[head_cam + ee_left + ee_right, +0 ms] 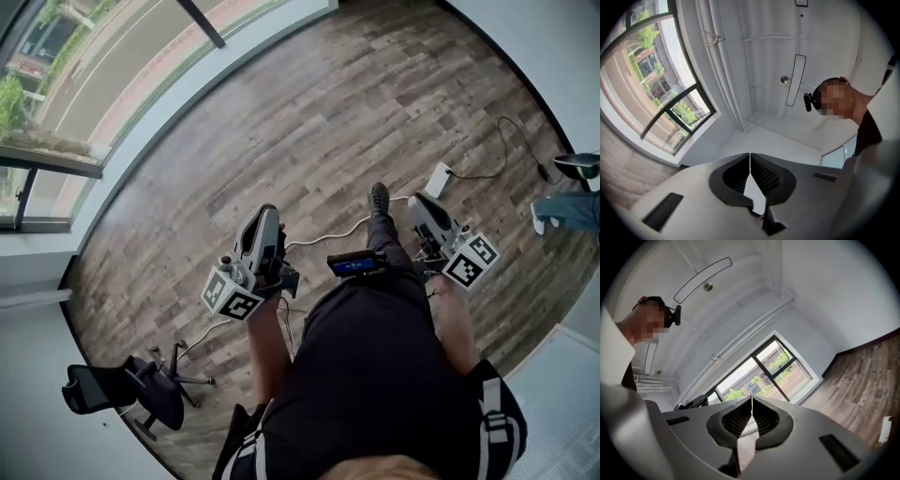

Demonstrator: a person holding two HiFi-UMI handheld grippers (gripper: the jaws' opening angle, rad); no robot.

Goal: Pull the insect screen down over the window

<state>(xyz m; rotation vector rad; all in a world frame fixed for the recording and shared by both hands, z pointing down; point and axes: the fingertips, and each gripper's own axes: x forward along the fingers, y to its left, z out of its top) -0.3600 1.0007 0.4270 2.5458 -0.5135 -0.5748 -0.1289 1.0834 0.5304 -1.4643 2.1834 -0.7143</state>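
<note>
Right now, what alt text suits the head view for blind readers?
A person in black, seen from above, holds the shut, empty left gripper and right gripper over a wooden floor; window upper left, office chair lower left.

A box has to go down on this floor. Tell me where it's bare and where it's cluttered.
Bare: the wide stretch of wooden floor between the window and the shoe. Crowded: the white cable running from the power block past the shoe, the office chair at lower left, another person's leg at the right edge.
</note>
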